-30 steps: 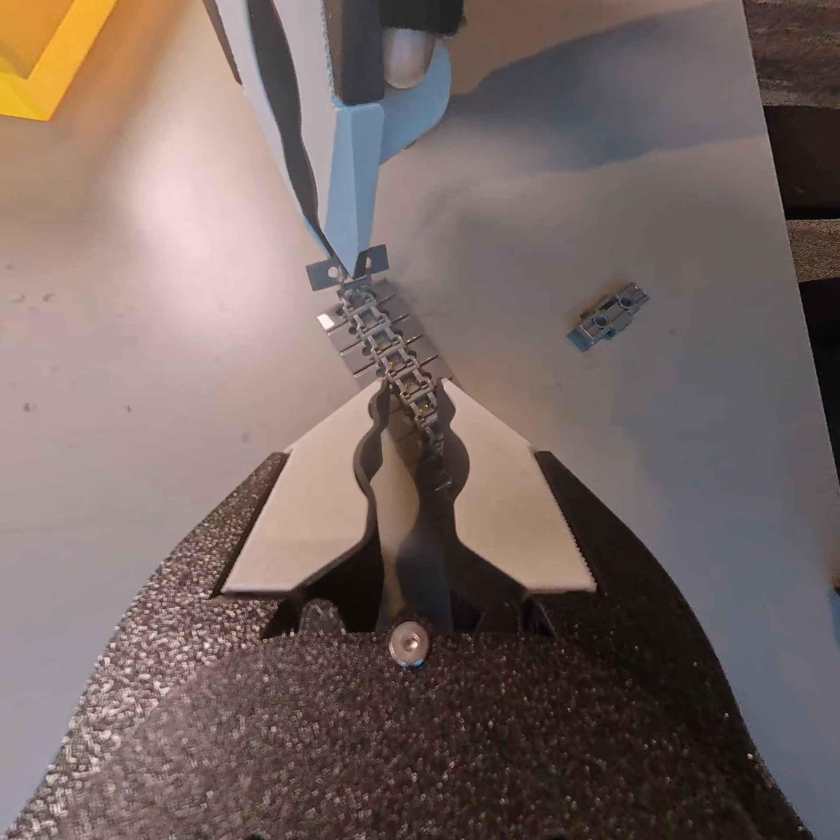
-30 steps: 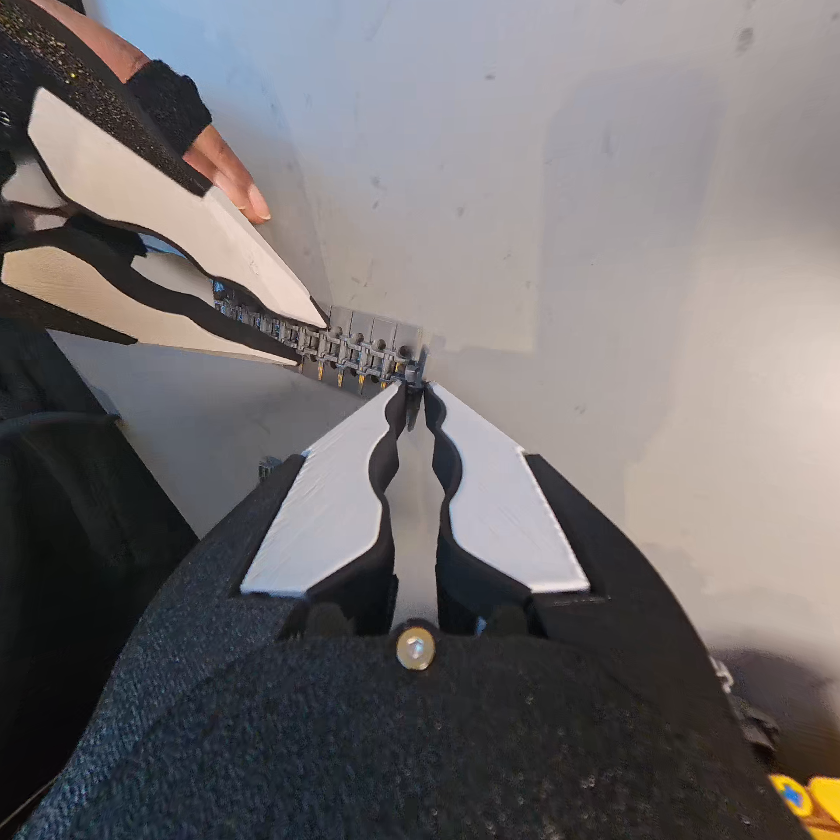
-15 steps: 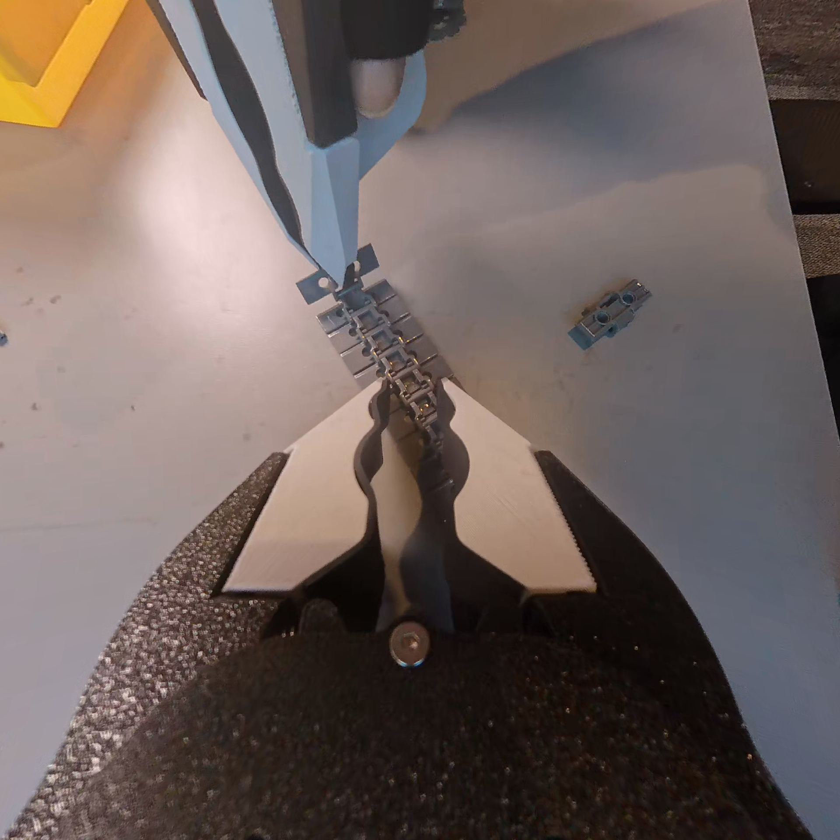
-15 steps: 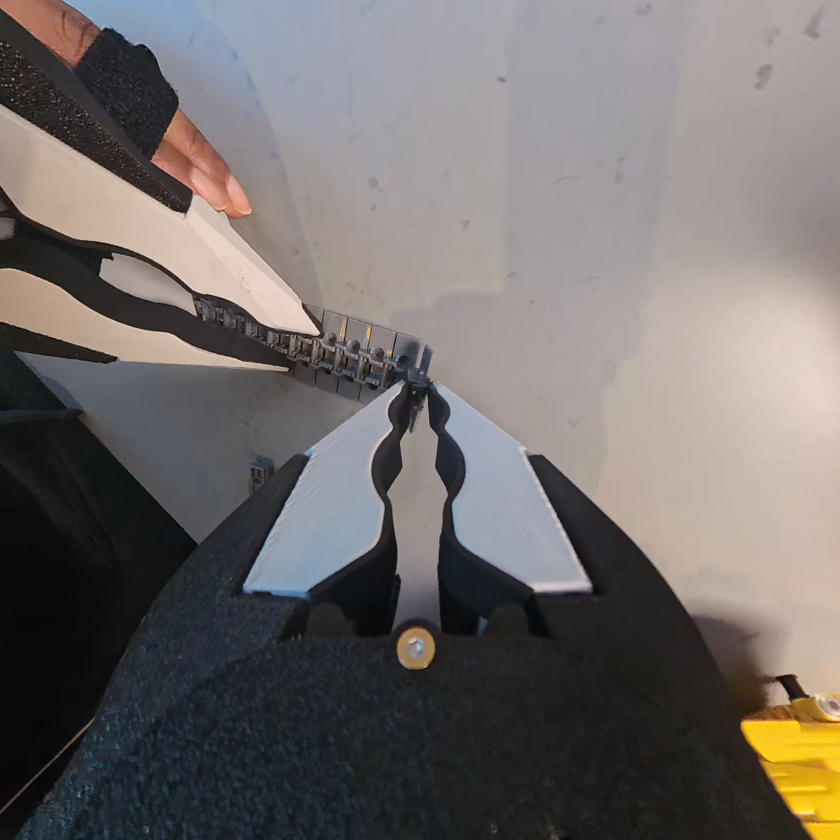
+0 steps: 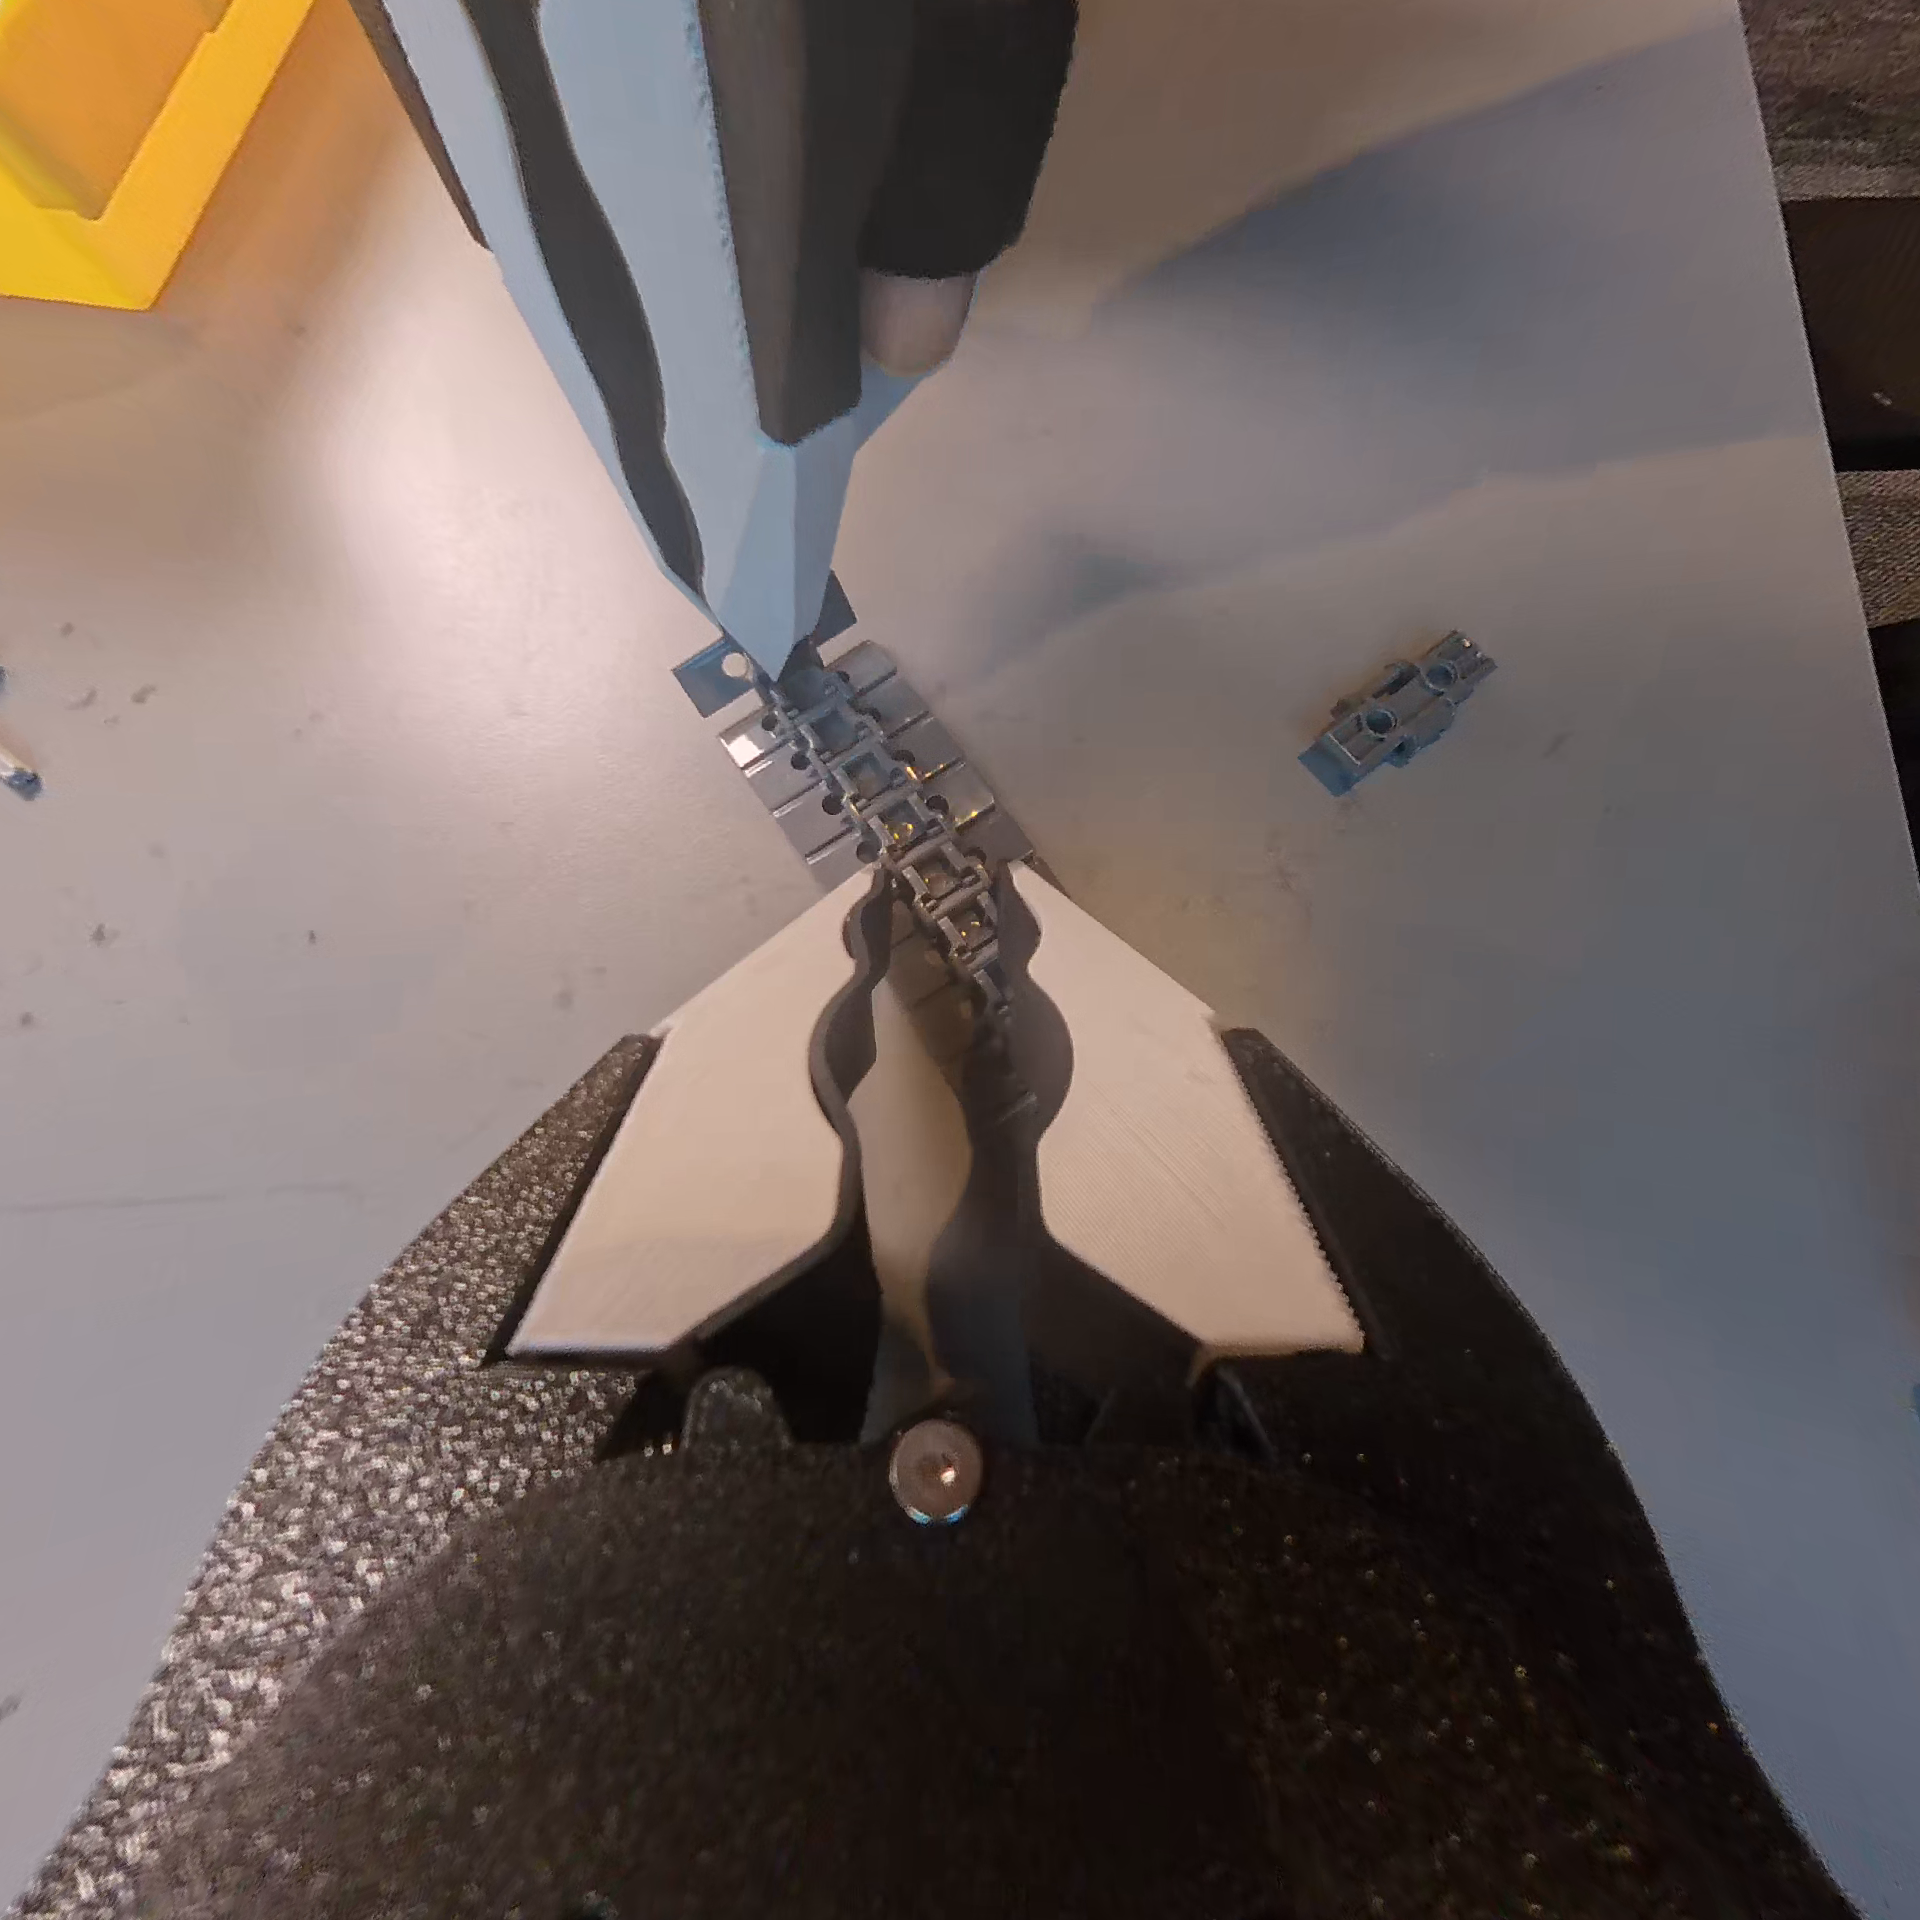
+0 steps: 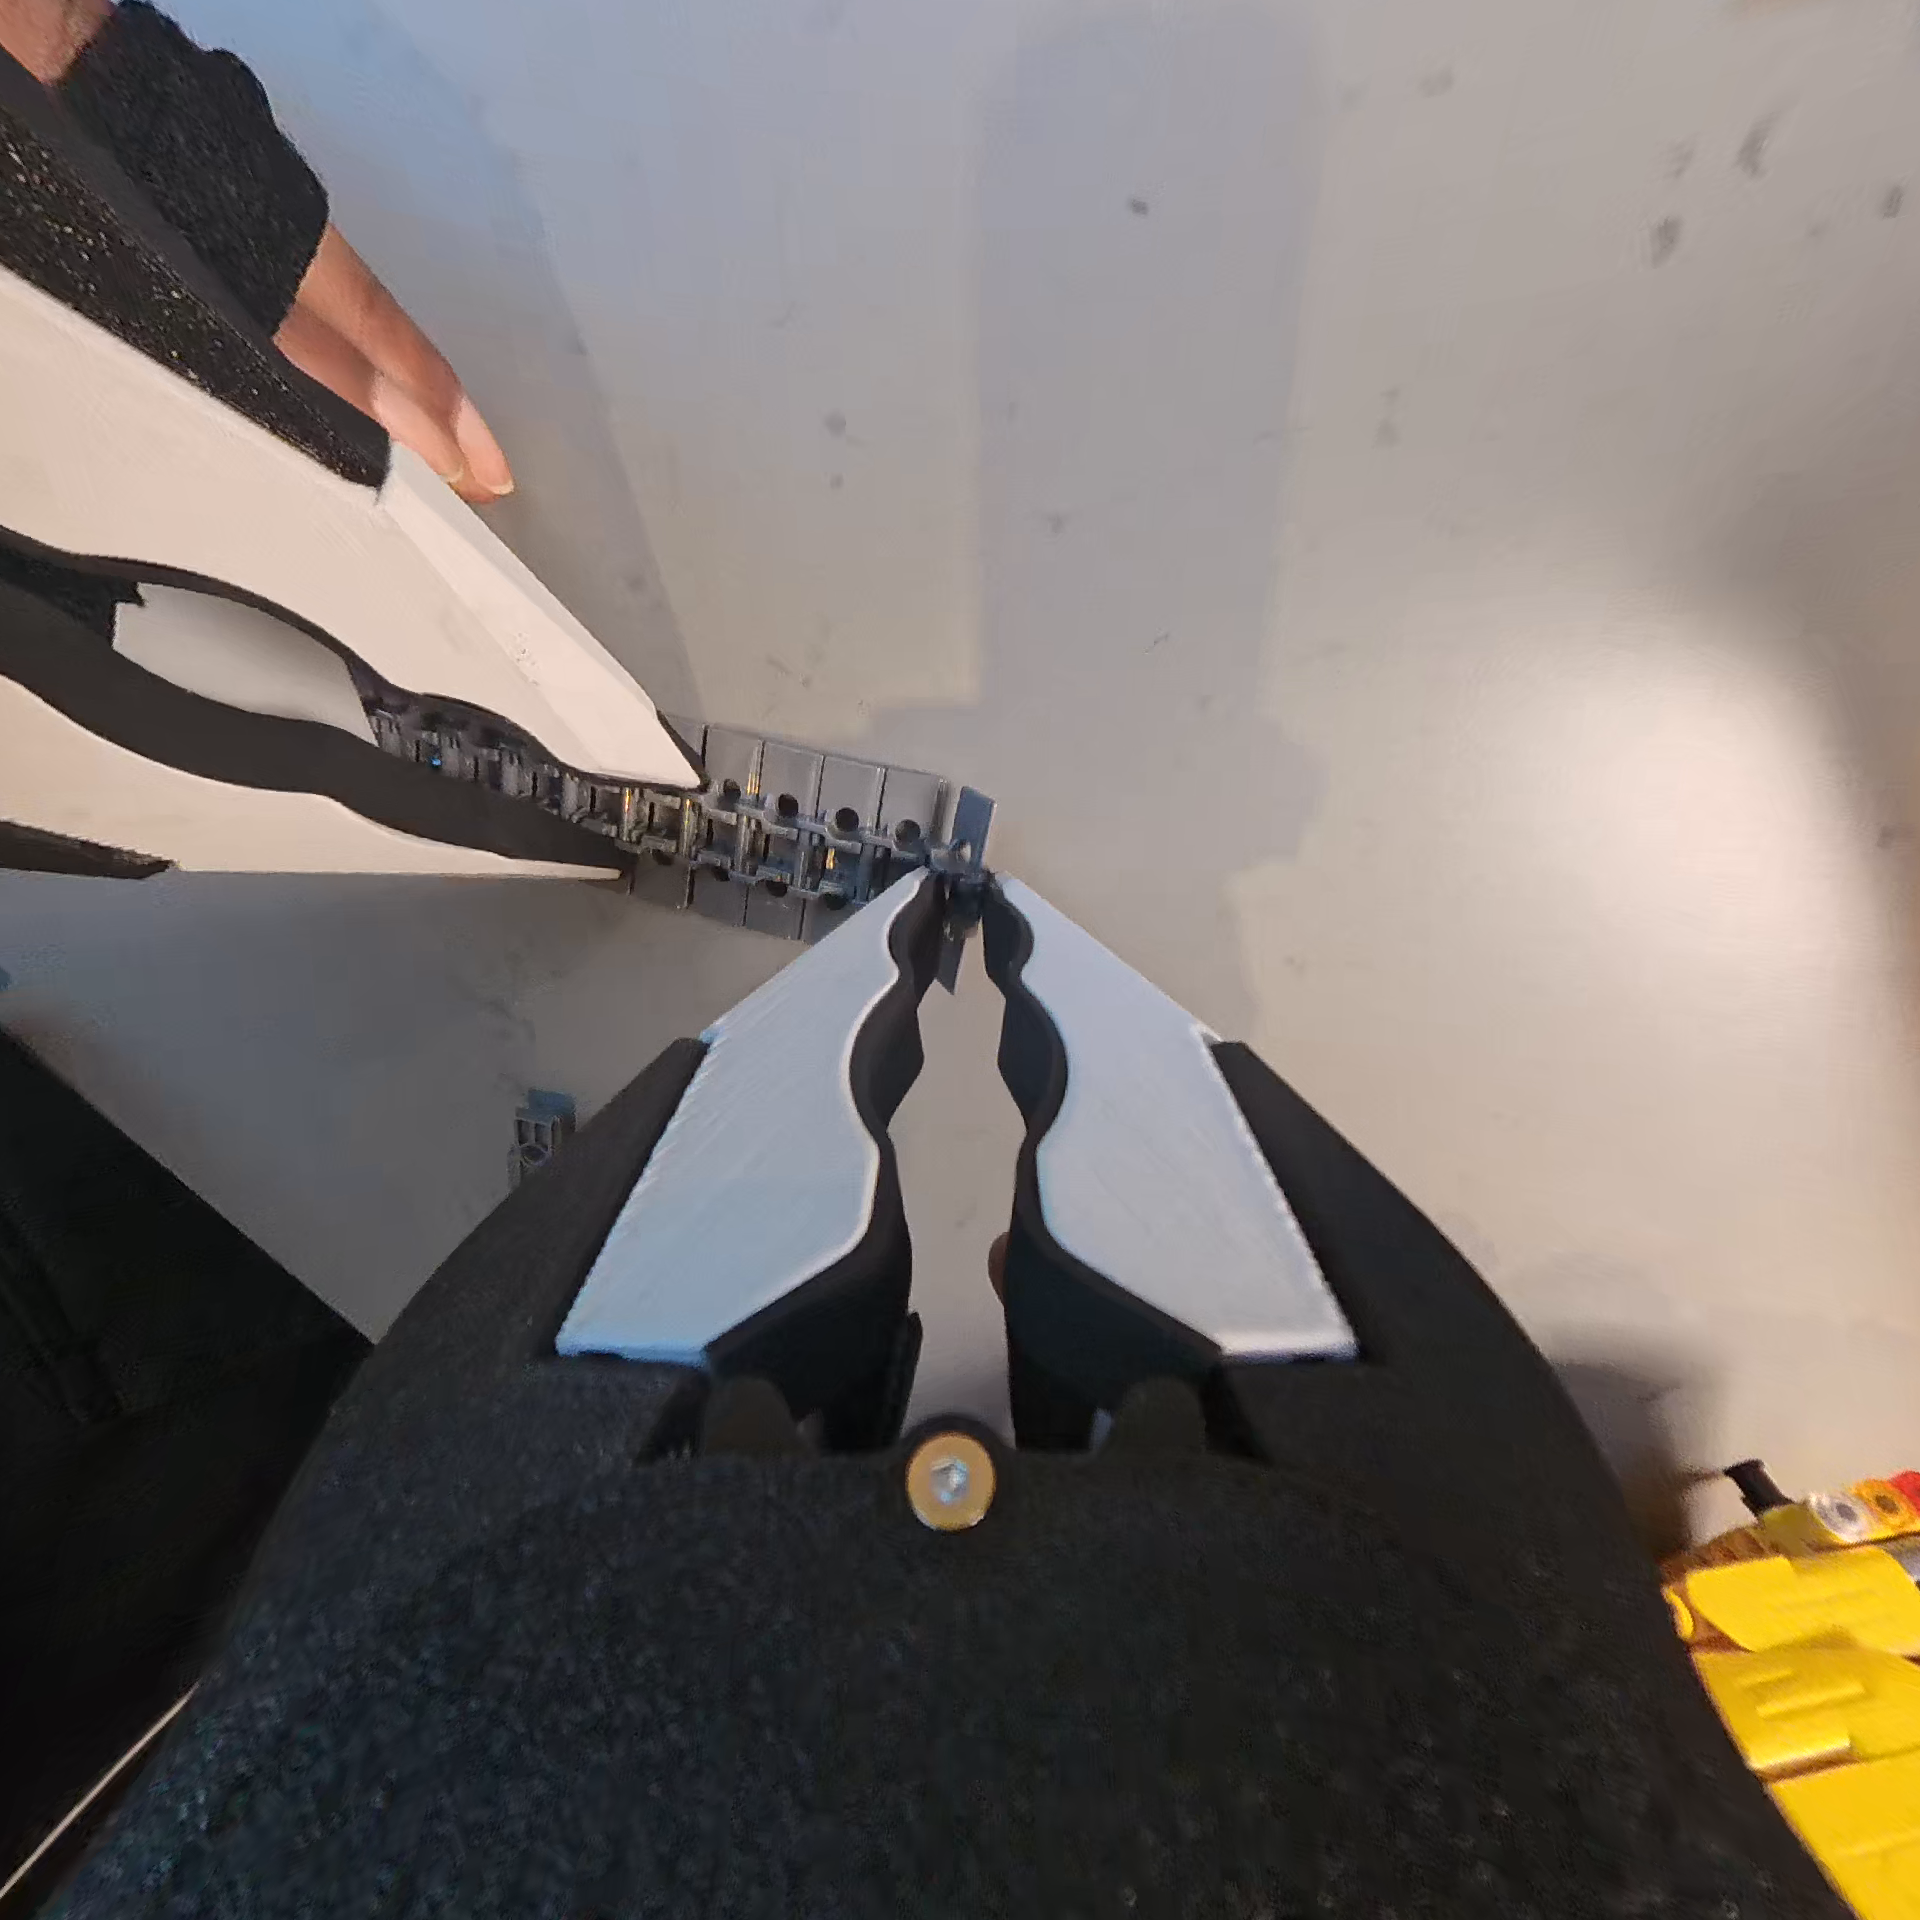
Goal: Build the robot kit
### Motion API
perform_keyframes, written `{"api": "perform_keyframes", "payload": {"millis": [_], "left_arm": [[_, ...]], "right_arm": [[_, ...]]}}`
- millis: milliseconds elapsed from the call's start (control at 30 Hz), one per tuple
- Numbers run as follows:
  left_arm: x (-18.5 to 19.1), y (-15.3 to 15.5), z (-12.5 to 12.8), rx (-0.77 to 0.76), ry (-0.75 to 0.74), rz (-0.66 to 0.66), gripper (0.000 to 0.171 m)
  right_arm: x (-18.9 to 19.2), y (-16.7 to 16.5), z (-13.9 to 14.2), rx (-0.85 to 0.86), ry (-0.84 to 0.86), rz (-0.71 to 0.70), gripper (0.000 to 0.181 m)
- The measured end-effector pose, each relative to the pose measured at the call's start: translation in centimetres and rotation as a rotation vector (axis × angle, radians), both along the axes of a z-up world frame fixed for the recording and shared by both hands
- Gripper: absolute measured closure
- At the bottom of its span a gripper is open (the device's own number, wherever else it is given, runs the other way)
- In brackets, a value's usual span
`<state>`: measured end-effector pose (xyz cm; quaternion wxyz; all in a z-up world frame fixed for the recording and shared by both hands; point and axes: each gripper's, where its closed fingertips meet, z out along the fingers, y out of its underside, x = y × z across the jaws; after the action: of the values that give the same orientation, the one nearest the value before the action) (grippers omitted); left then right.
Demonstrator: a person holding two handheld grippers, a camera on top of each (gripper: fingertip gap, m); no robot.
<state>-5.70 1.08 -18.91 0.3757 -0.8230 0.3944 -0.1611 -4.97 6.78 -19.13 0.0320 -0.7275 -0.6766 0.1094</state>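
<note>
Track strip [image 5: 868, 790] lengthwise betw. both grippers' jaws

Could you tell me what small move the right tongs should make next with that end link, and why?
Probably a slight push of the right tongs toward the grey track chain, since their tips pinch a single link tilted against the chain's end, seemingly not yet seated, while the left tongs clamp the chain's other end.

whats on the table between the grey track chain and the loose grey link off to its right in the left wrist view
Nothing: in the left wrist view the table is bare between the track chain and the loose link.
</note>
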Motion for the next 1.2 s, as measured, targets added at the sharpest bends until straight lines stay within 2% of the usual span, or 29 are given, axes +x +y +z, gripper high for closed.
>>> {"api": "perform_keyframes", "payload": {"millis": [167,333,433,533,667,733,867,1033,1200], "left_arm": [[-0.1,0.0,0.0,-0.001,-0.005,0.003,0.154],[-0.3,0.1,0.0,0.003,-0.007,0.006,0.154],[0.0,0.0,0.0,0.001,-0.010,-0.011,0.155],[0.3,0.0,0.1,0.011,-0.003,-0.022,0.155],[0.3,-0.3,0.0,0.001,-0.009,-0.040,0.156],[0.2,-0.4,0.0,0.005,-0.006,-0.045,0.156],[0.2,-0.4,0.0,0.014,0.001,-0.052,0.156],[0.0,0.2,0.1,0.060,0.032,-0.047,0.156],[-0.5,0.8,1.0,0.098,-0.004,-0.016,0.157]], "right_arm": [[-0.1,0.4,0.1,-0.034,0.038,-0.010,0.171],[-0.5,1.1,2.4,-0.188,0.225,-0.109,0.141],[0.3,0.5,3.0,-0.145,0.294,-0.080,0.145],[0.8,0.0,3.5,-0.227,0.337,-0.161,0.145],[1.0,-1.0,4.7,-0.436,0.407,-0.245,0.148],[1.3,-0.4,5.1,-0.427,0.438,-0.246,0.147],[2.0,-1.5,5.6,-0.307,0.474,-0.102,0.148],[4.1,-6.3,4.1,-0.133,0.382,0.167,0.147],[6.3,-9.7,2.0,-0.041,0.319,0.277,0.147]]}}
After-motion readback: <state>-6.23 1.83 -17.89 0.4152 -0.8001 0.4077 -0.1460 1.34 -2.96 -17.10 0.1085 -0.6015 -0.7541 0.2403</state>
